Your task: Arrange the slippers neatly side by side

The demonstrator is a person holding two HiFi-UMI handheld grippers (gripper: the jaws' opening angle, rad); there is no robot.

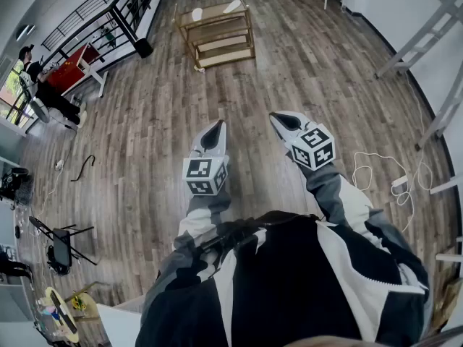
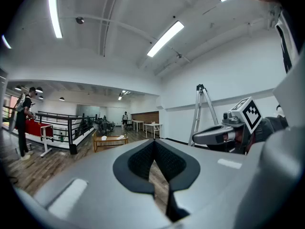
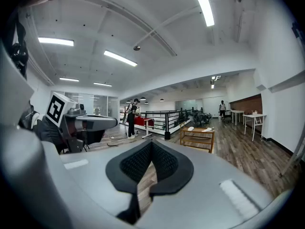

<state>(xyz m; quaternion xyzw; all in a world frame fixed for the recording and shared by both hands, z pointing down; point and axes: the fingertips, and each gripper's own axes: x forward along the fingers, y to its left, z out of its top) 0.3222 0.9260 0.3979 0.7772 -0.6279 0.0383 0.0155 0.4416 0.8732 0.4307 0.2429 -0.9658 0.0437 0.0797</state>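
Wood-plank flooring (image 1: 145, 136) is seen across a large open room, with a black railing (image 1: 119, 9) at the far left and a white cable (image 1: 383, 172) lying on the boards at the right. A wooden shelf rack (image 1: 217, 38) is placed far ahead on the floor, well apart from both claws. Two white slippers are seen on its top shelf: the nearer-left slipper (image 1: 197, 13) and the far-right slipper (image 1: 233, 6), lying apart and angled differently.

The left claw (image 1: 215, 126) and the right claw (image 1: 278, 118) are held out above the bare floor, near each other. In each gripper view the dark pads are pressed together, tip to tip, and nothing is pinched between them.

A person (image 1: 36, 78) is seen standing at the far left.
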